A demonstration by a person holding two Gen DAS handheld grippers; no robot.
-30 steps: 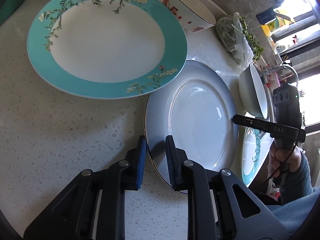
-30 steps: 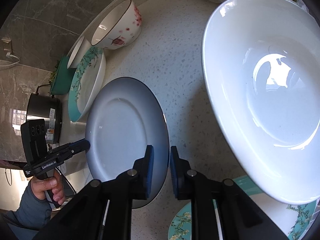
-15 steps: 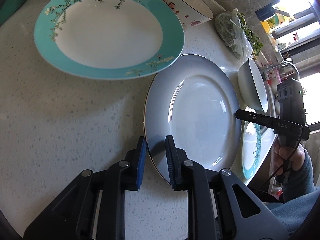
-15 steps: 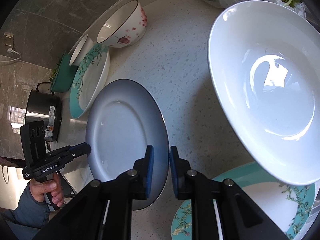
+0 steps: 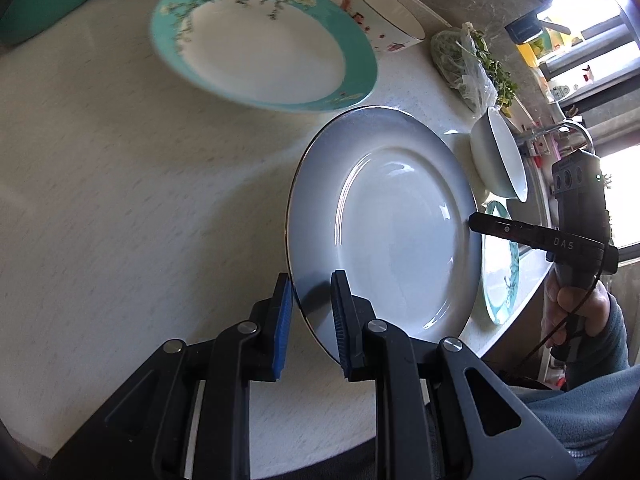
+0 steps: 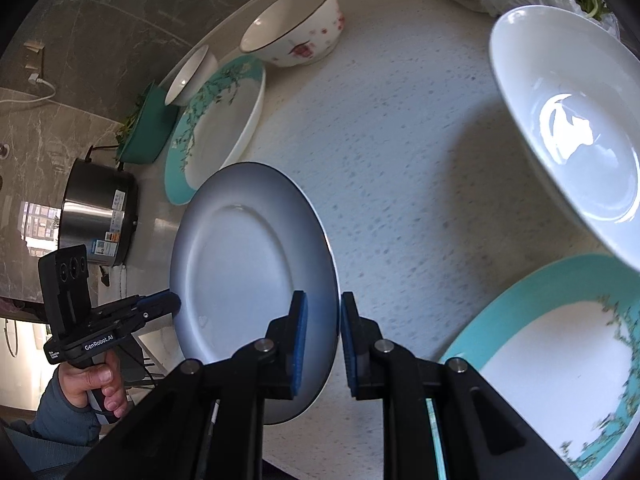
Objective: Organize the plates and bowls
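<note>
Both clamped on opposite rim edges of the grey-rimmed plate (image 5: 384, 224), left gripper (image 5: 310, 312) and right gripper (image 6: 322, 340), lifted tilted above the speckled countertop (image 6: 400, 168), between the teal floral plate (image 5: 264, 40) and the white bowl (image 6: 572, 148).

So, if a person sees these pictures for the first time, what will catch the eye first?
First, the grey plate in the middle, tilted up off the counter, with the left gripper and the right gripper each pinching its rim from opposite sides. Next, the turquoise plate with flowers behind it, and the big white bowl on the right.
</note>
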